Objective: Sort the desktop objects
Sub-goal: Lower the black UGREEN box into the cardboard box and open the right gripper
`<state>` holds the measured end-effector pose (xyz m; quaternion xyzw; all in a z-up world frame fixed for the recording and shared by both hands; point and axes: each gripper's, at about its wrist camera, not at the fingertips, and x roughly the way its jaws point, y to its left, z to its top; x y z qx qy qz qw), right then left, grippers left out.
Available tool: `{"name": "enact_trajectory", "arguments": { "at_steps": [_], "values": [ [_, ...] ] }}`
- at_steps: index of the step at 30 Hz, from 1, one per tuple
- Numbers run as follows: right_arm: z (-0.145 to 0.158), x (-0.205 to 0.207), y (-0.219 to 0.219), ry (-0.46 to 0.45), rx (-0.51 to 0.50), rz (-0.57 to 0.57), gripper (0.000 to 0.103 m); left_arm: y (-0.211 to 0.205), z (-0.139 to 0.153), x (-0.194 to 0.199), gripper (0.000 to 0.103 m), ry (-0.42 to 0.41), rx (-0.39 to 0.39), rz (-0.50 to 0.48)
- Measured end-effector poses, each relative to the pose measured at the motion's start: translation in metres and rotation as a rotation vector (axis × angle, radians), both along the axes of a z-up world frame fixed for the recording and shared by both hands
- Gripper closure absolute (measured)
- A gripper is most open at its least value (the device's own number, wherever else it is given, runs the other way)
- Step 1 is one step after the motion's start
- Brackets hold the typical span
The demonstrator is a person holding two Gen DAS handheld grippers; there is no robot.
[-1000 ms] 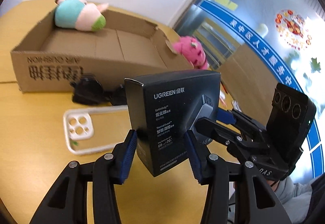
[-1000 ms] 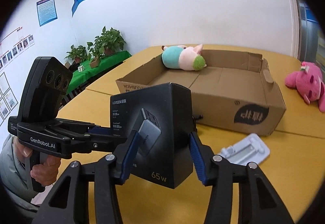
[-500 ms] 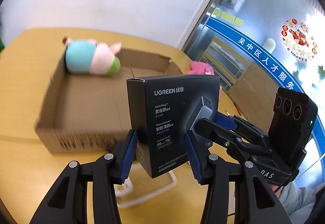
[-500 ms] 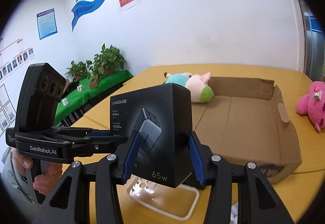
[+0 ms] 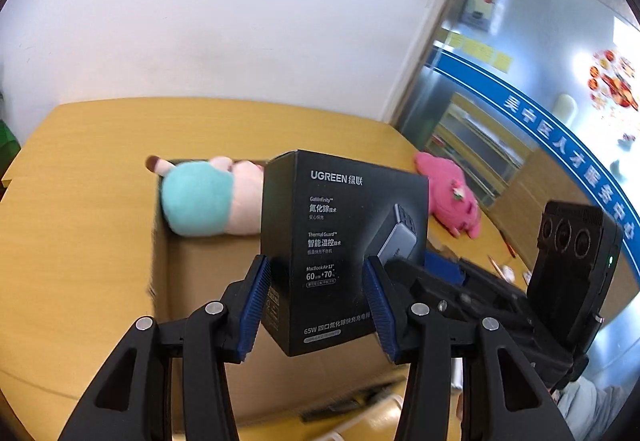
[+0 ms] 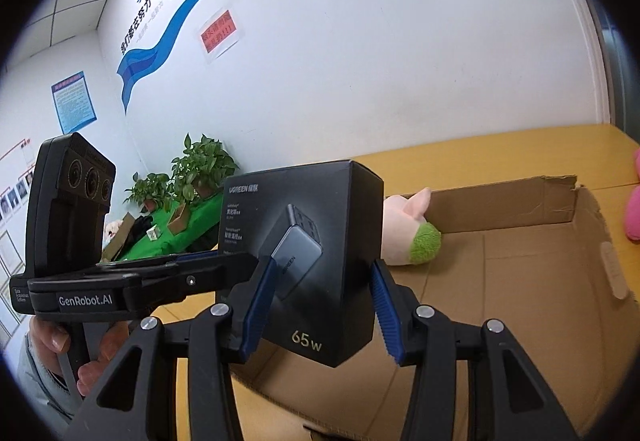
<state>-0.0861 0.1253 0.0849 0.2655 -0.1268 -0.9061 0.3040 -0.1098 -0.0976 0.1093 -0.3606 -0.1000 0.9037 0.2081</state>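
While held over the cardboard box (image 5: 200, 305) in the left wrist view, black UGREEN charger carton (image 5: 340, 241) pinched on two sides by left hand-held gripper (image 5: 316, 305), blue pads (image 5: 254, 301) pressed flat to it. Right hand-held gripper (image 5: 440, 273) clamped on from the side. Teal-and-pink plush (image 5: 204, 197) at the far end inside; pink plush (image 5: 452, 197) out on the surface (image 5: 80, 201).

Right wrist view: same carton (image 6: 316, 253) pinched by right hand-held gripper (image 6: 320, 305), hanging above the box floor (image 6: 500, 301). Best lowered level, both grips equal, clear of the plush (image 6: 408, 237), released together once resting.
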Motion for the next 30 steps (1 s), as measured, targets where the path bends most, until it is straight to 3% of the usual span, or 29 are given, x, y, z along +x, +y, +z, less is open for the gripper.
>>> {"name": "enact_trajectory", "arguments": {
  "at_steps": [8,12,19,22,30],
  "values": [
    [-0.035,-0.068,-0.032,-0.159,-0.041,0.027,0.056,-0.024,-0.03,-0.058,0.053,-0.083,-0.071,0.077],
    [-0.057,-0.089,-0.042,-0.261,-0.034,0.039,0.056,-0.033,-0.056,-0.079,0.053,-0.164,-0.075,0.106],
    [-0.093,-0.128,-0.059,-0.486,0.037,0.061,0.058,-0.044,-0.099,-0.106,0.054,-0.341,-0.049,0.138],
    [-0.105,-0.14,-0.068,-0.565,0.095,0.071,0.06,-0.045,-0.112,-0.115,0.058,-0.397,-0.077,0.156],
    [-0.106,-0.144,-0.069,-0.623,0.103,0.075,0.061,-0.044,-0.111,-0.122,0.06,-0.462,-0.084,0.185]
  ]
}}
